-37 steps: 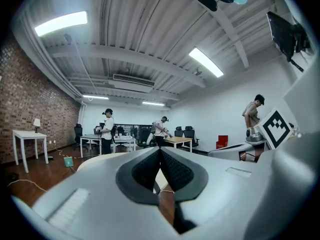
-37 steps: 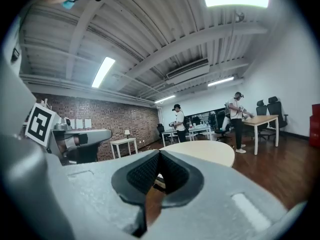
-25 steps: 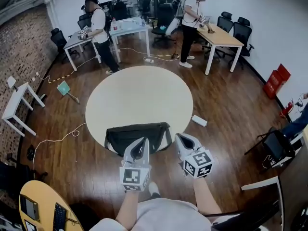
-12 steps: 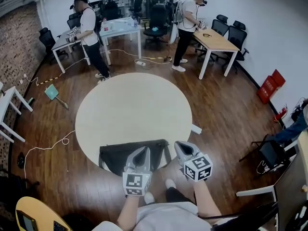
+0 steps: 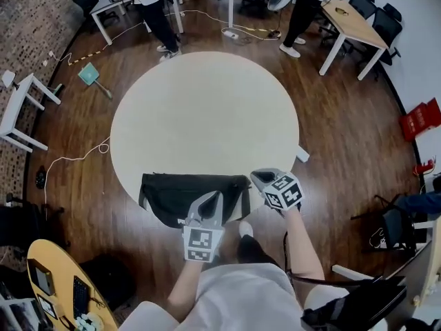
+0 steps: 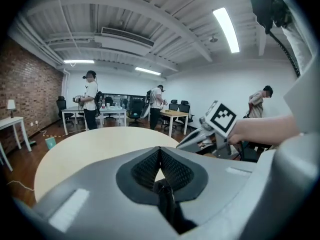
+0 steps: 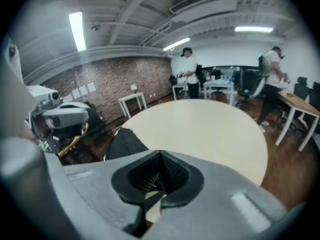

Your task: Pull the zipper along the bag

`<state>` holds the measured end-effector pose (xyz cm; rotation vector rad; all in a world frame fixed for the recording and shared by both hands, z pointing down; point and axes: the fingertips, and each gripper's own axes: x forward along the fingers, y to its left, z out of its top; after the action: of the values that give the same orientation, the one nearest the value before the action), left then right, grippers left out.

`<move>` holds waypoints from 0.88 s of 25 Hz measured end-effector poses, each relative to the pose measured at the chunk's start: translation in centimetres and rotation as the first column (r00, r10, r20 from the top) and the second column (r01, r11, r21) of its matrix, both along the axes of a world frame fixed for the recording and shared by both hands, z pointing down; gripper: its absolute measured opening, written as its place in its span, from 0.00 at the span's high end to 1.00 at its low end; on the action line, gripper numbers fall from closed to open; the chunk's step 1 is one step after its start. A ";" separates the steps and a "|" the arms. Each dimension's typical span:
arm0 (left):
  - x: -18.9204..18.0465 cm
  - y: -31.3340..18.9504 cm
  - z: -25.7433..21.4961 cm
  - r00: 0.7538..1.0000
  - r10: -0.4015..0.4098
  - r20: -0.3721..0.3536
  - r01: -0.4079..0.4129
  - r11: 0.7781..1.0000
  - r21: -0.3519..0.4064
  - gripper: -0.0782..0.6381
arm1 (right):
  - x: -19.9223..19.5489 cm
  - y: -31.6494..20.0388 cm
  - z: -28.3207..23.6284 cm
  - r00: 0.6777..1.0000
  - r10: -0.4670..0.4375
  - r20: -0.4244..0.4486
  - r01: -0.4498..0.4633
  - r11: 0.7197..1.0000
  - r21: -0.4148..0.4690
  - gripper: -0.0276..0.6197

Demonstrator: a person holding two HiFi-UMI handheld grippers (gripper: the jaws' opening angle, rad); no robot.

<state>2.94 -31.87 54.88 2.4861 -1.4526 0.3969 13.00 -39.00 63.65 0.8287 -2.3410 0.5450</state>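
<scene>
I am watching the left gripper (image 5: 214, 198) from the head view, and its jaws are pointing onto the black bag (image 5: 180, 196). The bag is lying flat at the near edge of the round table (image 5: 207, 109). Most of it is stretching away to the left of those jaws, and only a short end is showing to their right. In the left gripper view the jaws are pressing fully together, pads meeting at the tips. A narrow dark strip is showing low down in the seam between them. I cannot tell whether it is the zipper pull, a fold of the bag or only shadow. The bare tabletop is spreading out ahead of the jaws in that view.

The right gripper (image 5: 256, 177) is sitting just beside the bag's right end, its tips pointing toward the far right corner. I cannot tell whether they are touching the fabric. In the right gripper view its jaws are also closing on themselves, with nothing between the pads. The bag is showing as a dark hump to the left of them, and open tabletop is lying ahead and to the right.

The two grippers are standing near each other, the right one slightly farther along the table than the left.
</scene>
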 end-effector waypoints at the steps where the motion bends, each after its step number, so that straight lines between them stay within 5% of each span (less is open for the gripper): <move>1: 0.5 -0.1 1.0 1.000 -0.011 0.004 0.011 1.000 -0.027 0.87 | -0.2 -0.7 2.5 0.997 -0.068 -0.042 0.065 0.996 -0.060 0.97; 4: 1.9 -0.1 3.7 0.999 -0.044 0.020 0.046 0.992 -0.118 0.87 | -0.8 -2.0 9.1 0.963 -0.243 -0.120 0.207 0.946 -0.248 0.97; 7: 3.1 0.2 6.4 0.998 -0.063 0.016 0.065 0.974 -0.215 0.87 | -2.2 -2.4 13.4 0.919 -0.380 -0.101 0.317 0.869 -0.380 0.97; 13: 7.3 -0.2 12.0 0.986 -0.143 -0.088 0.092 0.899 -0.427 0.83 | -3.1 -1.8 17.6 0.764 -0.634 -0.119 0.492 0.693 -0.527 0.97; 15: 8.2 -1.0 14.1 0.963 -0.225 -0.146 0.121 0.849 -0.514 0.77 | -3.3 -1.8 17.6 0.741 -0.665 -0.089 0.511 0.646 -0.567 0.97; 17: 8.7 -1.7 16.6 0.918 -0.340 -0.203 0.151 0.775 -0.613 0.71 | -3.5 -1.6 17.6 0.725 -0.685 -0.076 0.521 0.617 -0.590 0.97; 22: 9.1 -3.6 21.7 0.769 -0.578 -0.272 0.190 0.614 -0.766 0.55 | -3.9 -1.5 17.6 0.718 -0.691 -0.087 0.534 0.626 -0.568 0.97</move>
<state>12.04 -35.48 76.53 1.4281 -1.2510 0.1424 9.14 -40.54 81.23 -0.1714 -1.8762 0.6252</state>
